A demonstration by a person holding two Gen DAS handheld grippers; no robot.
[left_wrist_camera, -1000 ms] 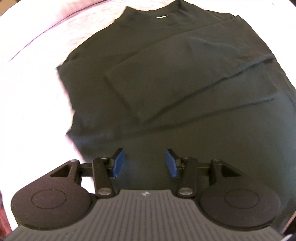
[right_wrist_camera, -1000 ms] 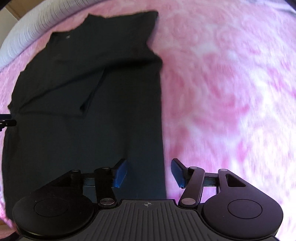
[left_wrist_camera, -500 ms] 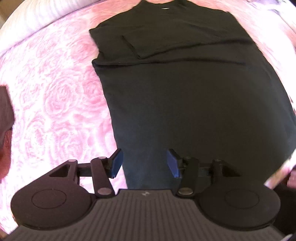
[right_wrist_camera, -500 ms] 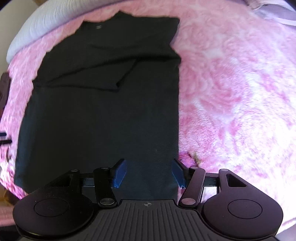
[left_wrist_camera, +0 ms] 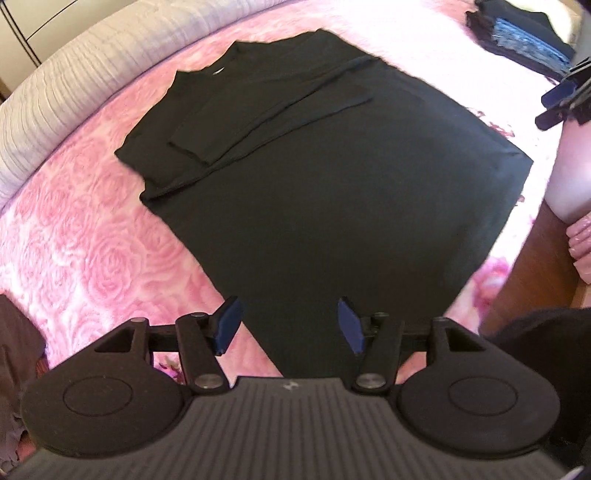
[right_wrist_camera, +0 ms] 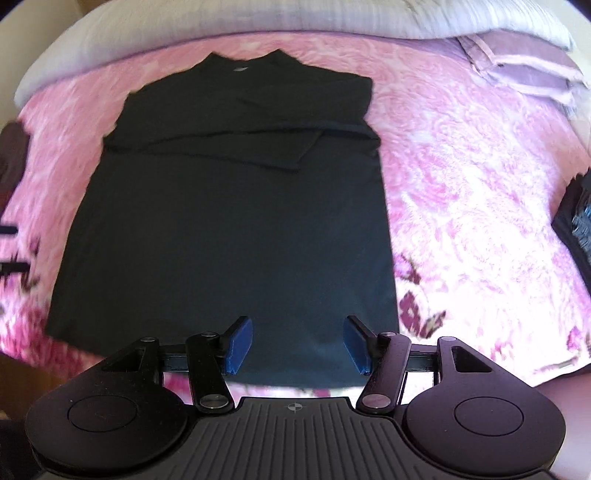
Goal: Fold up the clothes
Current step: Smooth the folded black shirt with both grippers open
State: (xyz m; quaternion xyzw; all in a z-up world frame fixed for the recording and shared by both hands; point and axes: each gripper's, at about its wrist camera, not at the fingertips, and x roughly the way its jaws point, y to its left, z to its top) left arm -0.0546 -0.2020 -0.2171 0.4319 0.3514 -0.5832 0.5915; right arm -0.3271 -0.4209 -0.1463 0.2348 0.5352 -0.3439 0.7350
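We are looking at two matching black tools: the left gripper (left_wrist_camera: 290, 323) and the right gripper (right_wrist_camera: 297, 345). Each is showing blue pads (left_wrist_camera: 229, 325) on black linkage arms, silver pivot screws (right_wrist_camera: 213, 400), round discs at 8 and 4 o'clock, and a ribbed grey body (right_wrist_camera: 295, 439) bearing a small crosshair mark.

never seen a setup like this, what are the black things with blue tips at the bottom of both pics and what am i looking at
Those are hand-held tongs, one in each of a person's hands, each with a camera looking forward along its two blue-tipped fingers. One picture comes from the left tongs, the other from the right tongs. Both are open and hold nothing. Ahead lies a black shirt, spread flat on a pink rose-patterned blanket, its sleeves already folded across the chest. A grey pillow sits beyond it, and a stack of dark folded clothes rests off to the right.
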